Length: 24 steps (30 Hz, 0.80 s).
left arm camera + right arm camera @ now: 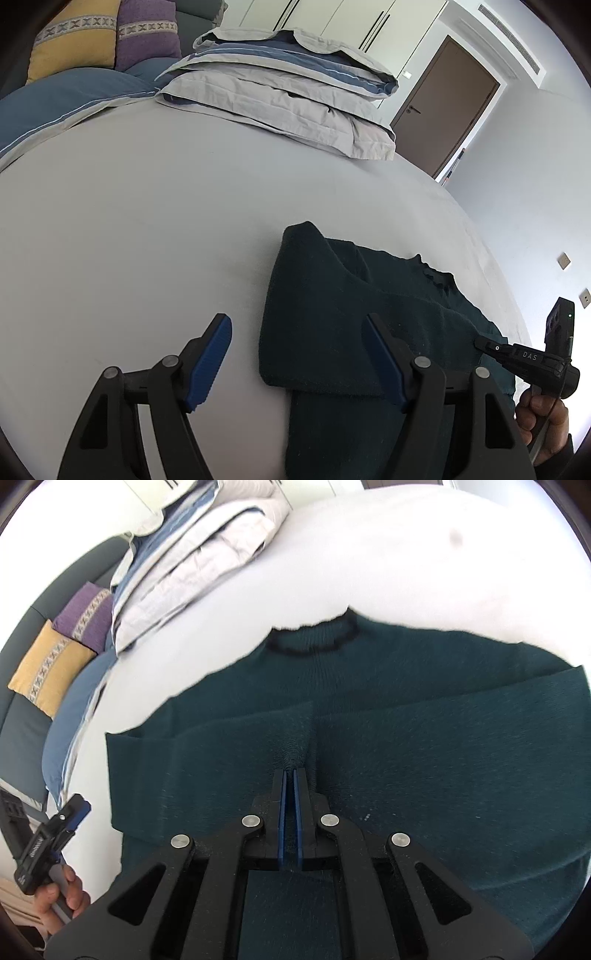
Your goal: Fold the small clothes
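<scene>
A dark green sweater (406, 757) lies flat on the pale bed sheet (147, 221), collar away from me and both sleeves folded in across the body. My right gripper (290, 773) is shut on a pinched ridge of the knit where the two sleeves meet. My left gripper (296, 319) stands open above the sweater (332, 295) at its left edge, one blue pad (212, 354) over bare sheet and the other over the cloth, nothing held. Each gripper shows in the other's view: the left gripper (70, 812) and the right gripper (484, 343), each with a hand on its handle.
A stack of folded grey and blue bedding (288, 92) sits at the far side of the bed. A blue pillow (55, 99), a yellow cushion (74, 40) and a purple cushion (147, 33) lie beyond. A brown door (443, 103) stands past the bed's right edge.
</scene>
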### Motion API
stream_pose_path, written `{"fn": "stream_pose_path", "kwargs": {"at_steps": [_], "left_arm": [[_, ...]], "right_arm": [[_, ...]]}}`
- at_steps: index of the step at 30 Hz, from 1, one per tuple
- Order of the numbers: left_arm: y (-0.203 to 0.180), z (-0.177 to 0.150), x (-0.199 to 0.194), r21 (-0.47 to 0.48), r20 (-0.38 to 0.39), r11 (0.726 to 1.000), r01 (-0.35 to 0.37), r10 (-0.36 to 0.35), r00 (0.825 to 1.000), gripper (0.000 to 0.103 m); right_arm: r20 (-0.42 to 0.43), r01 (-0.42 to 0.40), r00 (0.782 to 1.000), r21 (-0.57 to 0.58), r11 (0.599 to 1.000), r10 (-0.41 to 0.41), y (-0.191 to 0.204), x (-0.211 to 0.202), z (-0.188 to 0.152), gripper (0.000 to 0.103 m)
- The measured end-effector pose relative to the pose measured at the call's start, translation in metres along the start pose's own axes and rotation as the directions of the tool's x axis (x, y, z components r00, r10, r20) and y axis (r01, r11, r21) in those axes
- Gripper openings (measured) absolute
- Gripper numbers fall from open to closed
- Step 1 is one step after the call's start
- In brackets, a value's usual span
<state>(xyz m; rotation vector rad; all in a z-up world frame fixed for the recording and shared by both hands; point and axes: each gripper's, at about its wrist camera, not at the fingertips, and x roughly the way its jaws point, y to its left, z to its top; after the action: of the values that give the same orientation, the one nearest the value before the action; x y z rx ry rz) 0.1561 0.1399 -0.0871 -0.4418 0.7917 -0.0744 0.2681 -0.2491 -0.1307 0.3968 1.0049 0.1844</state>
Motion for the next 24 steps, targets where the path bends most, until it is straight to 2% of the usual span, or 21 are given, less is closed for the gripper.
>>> {"fn": "stream_pose_path", "kwargs": {"at_steps": [5,11,14,24], "left_arm": [[0.001,0.002,-0.001,-0.009,0.001,1.0,0.001,-0.001,1.0,0.075],[-0.004,0.006,0.009,0.013,-0.019,1.0,-0.012,0.013,1.0,0.075],[-0.011,0.01,0.023,0.04,-0.044,0.999,-0.031,0.032,0.998,0.074],[-0.024,0.049,0.092,0.112,-0.128,0.988,-0.108,0.122,0.984,0.07]], "right_arm": [[0.033,-0.019,0.999,0.02,1.0,0.019,-0.009,-0.034,-0.009,0.002],[0.023,0.057,0.998,0.084,0.995,-0.059,-0.053,-0.047,-0.012,0.002],[-0.006,0.084,0.996,0.08,0.993,-0.084,-0.067,-0.038,-0.017,0.002],[0.021,0.078,0.997,-0.008,0.997,-0.078,-0.06,-0.04,-0.018,0.003]]}}
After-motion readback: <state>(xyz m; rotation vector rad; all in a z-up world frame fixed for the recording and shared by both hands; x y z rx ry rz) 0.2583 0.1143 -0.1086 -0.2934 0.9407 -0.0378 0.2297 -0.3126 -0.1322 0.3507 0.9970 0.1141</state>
